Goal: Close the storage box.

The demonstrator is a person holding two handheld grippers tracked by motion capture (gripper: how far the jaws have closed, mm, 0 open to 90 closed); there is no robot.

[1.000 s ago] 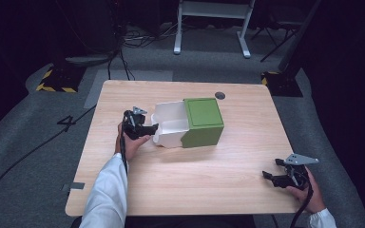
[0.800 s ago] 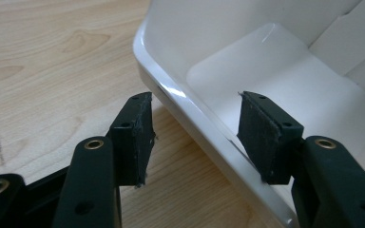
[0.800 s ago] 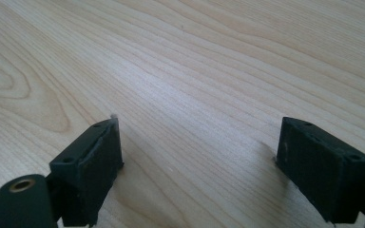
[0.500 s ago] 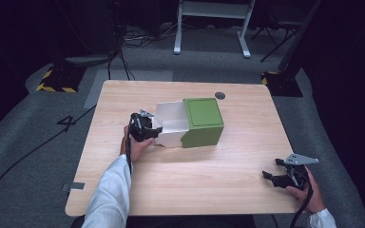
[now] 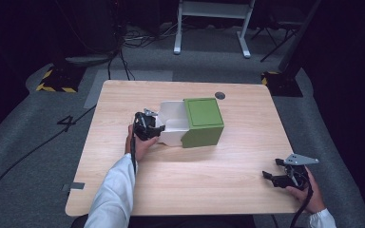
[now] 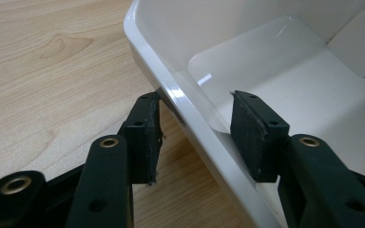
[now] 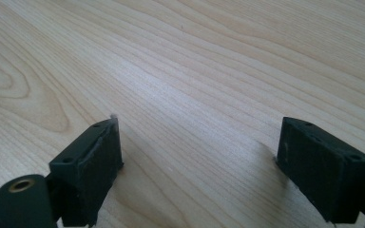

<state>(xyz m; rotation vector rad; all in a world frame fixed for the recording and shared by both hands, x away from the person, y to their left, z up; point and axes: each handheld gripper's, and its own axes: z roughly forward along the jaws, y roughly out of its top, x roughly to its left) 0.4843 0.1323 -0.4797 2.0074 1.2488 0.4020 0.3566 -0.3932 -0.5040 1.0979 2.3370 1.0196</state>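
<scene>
Left gripper (image 5: 148,127) sits at the open end of the white tray (image 5: 172,123), left of table (image 5: 195,194) centre. From my left gripper view the jaws straddle the tray's front wall (image 6: 190,111): one pad (image 6: 145,137) outside over the wood, the other pad (image 6: 256,133) inside the tray. Jaws have just been closing, wall between them. The outer pad's top corner meets the lip; the inner pad looks right against the wall, but I can't confirm firm contact along its whole face. I read it as gripping the tray wall.

The tray is slid partway out of the green box (image 5: 202,121), which sits just right of it, mid-table, lid side up. Tray inside looks bare white.

Small dark disc (image 5: 220,95) on the table behind the box, near the far edge.

Right gripper (image 5: 279,177) rests near the front right corner, well apart from the box. Its own view shows the jaws spread wide, bare wood between the pads (image 7: 92,166).
</scene>
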